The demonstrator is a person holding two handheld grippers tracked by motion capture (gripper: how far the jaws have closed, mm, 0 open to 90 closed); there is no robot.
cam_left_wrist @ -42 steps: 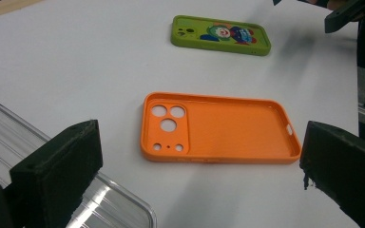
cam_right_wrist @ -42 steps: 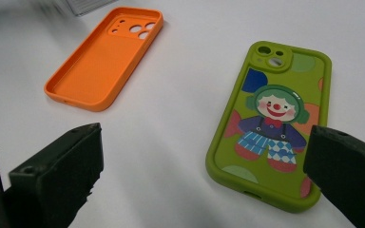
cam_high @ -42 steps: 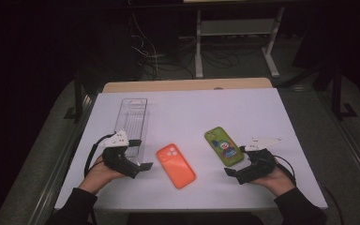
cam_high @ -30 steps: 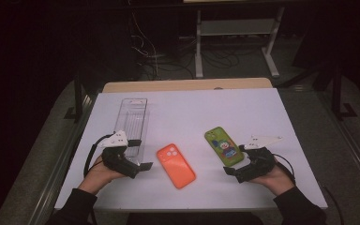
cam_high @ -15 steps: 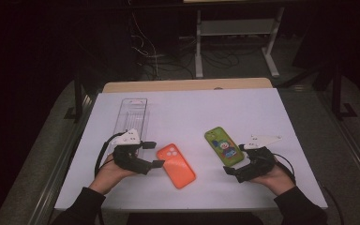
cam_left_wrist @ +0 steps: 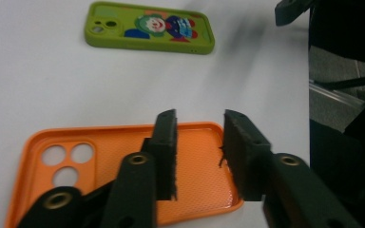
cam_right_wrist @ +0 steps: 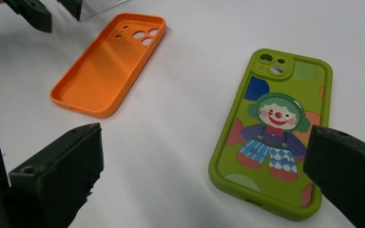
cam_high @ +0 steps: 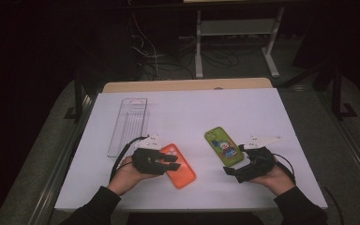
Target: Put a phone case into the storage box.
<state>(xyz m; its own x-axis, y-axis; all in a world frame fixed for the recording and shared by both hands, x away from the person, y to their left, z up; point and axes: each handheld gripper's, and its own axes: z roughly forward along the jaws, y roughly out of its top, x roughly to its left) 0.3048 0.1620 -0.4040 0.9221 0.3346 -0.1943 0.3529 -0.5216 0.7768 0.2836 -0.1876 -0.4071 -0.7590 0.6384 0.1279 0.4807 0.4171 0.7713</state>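
Note:
An orange phone case lies hollow side up at the table's near left; its camera holes point away from me. My left gripper sits over it, and its jaws have just been closing. In the left gripper view the left gripper stands narrowly open above the orange phone case, and its pads press on nothing. A green clown phone case lies face up at the right. My right gripper rests wide open just short of the green clown phone case.
A clear plastic tray lies lengthwise at the far left of the white table. Beyond the table stand a metal rack and cables on the dark floor. The left gripper's jaws show far off in the right gripper view.
My left hand has moved right, from beside the orange case to over it, and its jaws have narrowed. The right hand and both cases have stayed put.

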